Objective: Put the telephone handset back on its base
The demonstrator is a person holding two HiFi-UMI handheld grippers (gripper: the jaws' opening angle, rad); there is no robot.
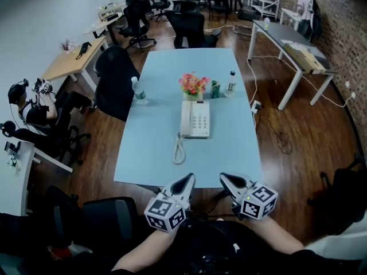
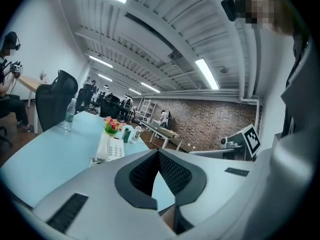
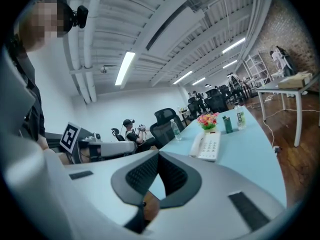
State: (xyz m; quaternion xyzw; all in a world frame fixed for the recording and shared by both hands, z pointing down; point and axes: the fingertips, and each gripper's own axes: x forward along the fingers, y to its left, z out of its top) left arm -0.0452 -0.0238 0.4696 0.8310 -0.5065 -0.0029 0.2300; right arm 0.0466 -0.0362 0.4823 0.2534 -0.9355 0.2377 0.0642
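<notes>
Left gripper (image 1: pixel 184 183): hung off the near edge of the pale blue rectangular table (image 1: pixel 152 153); jaws fully closed, nothing between them.
Right gripper (image 1: pixel 231 182): just beside the left one, also short of the table; jaws met at the tips, empty.
White coiled cord (image 1: pixel 179 151): lay in a loose loop on the table, between the grippers and the phone.
White telephone handset (image 1: pixel 185 119): lay along the left side of the white push-button telephone base (image 1: pixel 199 120), mid-table, well apart from both grippers. It looked seated in the cradle, but I could not be sure.
Pink and orange flowers in a small pot (image 1: pixel 194 85): stood just behind the base.
Clear plastic bottle (image 1: pixel 231 81): stood near the flowers, to the right.
Risk 1: closed jaws would shove the handset, not take it; they needed opening first.
Risk 2: a reach low across the table could snag the cord and drag the light base askew.
Risk 3: smooth plastic could slip from 2 narrow pads if gripped off-centre.
Risk 4: an overshoot past the base could tip the flowers.
</notes>
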